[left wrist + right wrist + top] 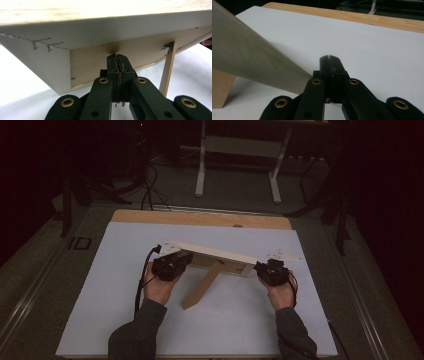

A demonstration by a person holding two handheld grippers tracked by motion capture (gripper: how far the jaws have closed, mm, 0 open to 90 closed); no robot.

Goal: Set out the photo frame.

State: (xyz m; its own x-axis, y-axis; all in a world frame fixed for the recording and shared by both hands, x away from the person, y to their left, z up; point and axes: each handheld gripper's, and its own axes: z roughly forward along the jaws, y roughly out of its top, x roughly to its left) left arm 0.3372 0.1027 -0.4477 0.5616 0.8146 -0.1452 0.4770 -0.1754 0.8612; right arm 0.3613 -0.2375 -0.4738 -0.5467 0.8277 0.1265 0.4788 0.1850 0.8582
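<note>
One left gripper point(172, 262), jaws closed and empty, tips under the left end of one wooden box point(215, 256), apparently touching it. Box tilted on white sheet point(125, 295); one slat point(202, 287) leans below. One right gripper point(267, 269), closed, empty, at the box's right end.

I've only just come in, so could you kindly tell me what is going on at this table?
A person works on a pale wooden box-like frame with a slanted wooden prop, standing on a white sheet over the table. One hand brings the left tongs to the frame's left end, their jaws shut, tips up against its underside. The right tongs, also shut and empty, sit beside the frame's right end. Nothing is gripped.
</note>
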